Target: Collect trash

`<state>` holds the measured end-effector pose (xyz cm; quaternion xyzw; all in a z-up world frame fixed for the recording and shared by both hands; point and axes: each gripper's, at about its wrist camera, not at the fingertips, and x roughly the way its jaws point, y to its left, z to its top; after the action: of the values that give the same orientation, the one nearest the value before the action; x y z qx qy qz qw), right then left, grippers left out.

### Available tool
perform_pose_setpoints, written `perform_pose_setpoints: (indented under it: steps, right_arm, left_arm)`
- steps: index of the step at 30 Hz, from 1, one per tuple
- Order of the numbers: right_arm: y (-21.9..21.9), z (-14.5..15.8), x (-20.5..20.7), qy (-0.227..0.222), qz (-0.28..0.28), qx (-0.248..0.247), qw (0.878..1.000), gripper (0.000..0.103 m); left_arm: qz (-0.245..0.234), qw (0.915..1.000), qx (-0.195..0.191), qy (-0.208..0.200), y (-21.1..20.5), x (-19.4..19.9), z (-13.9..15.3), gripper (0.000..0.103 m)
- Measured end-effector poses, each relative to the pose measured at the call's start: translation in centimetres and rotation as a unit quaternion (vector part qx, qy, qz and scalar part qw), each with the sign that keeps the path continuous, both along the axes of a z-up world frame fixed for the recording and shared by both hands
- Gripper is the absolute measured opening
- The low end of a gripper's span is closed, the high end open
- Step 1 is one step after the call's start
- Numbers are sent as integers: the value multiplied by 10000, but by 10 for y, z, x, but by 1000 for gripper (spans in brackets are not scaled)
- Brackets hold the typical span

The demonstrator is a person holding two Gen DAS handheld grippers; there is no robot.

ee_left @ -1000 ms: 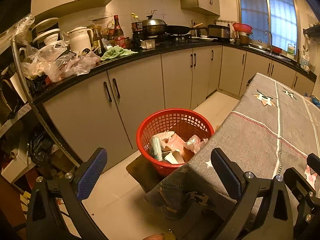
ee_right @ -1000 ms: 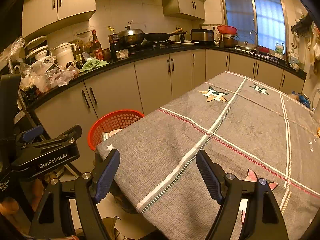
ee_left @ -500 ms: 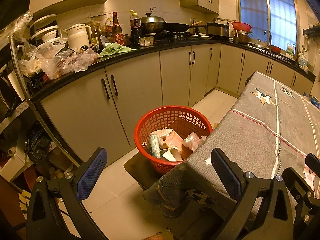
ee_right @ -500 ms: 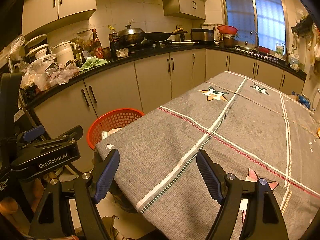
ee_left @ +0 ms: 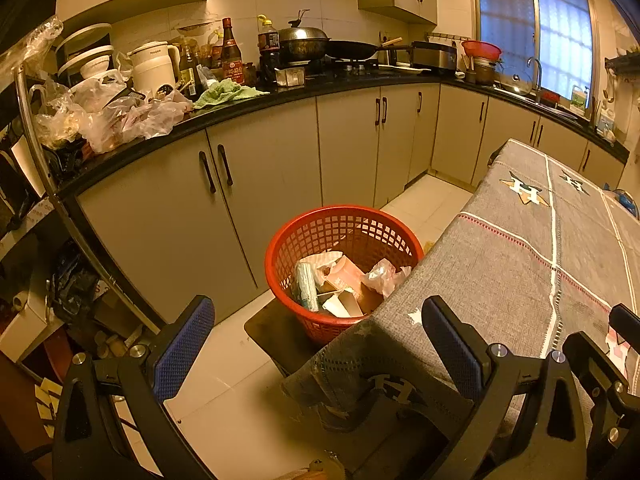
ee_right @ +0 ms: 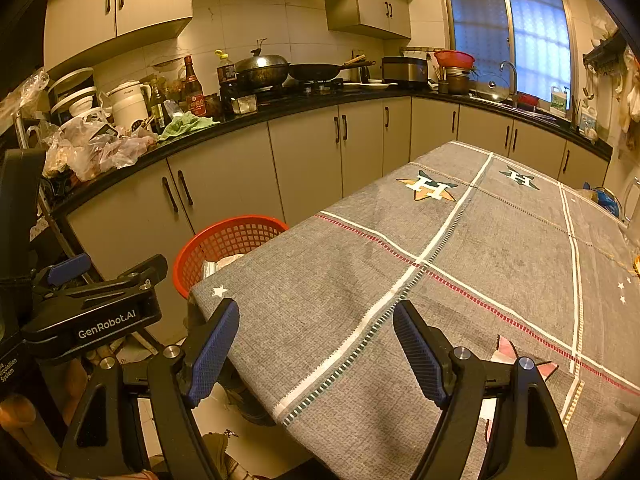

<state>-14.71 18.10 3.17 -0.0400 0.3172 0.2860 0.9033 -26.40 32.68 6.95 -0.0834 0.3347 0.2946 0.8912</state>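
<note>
Where it stands, red basket (ee_left: pixel 343 236) with trash (ee_left: pixel 340 284).

You're facing a kitchen in warm yellow light: beige cabinets (ee_left: pixel 256 184) under a cluttered black counter (ee_left: pixel 280 98), tiled wall (ee_right: pixel 248 20), pale tile floor (ee_left: pixel 240 392), a barred window (ee_right: pixel 508 32), and a table in grey cloth (ee_right: pixel 460 264).

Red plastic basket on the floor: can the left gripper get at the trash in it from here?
Probably yes. The left gripper is open and empty, the red plastic basket has an open top, and only the grey tablecloth's corner overlaps its near rim, so come in from the cabinet side.
</note>
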Motion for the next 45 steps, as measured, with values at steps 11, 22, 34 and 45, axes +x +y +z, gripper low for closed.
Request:
perform_pose_setpoints:
  steps: [11,22,34,45]
  right_arm:
    - [0,-1,0,4,4,-6,10000,84]
    - [1,-7,-2,2,32,-38,10000,84]
    - [2,-6,-2,0,41,-50,10000,84]
    - [2,-6,-3,-1,64,-64,10000,84]
  left_arm:
    - [-4,10000,-5,7,1,0,1,103]
    - [27,10000,-71,52,2,-3,-8,103]
    - [18,9999,-109,72,2,-1,-9,103]
    - [43,9999,-85,67,3,-2,-8,103]
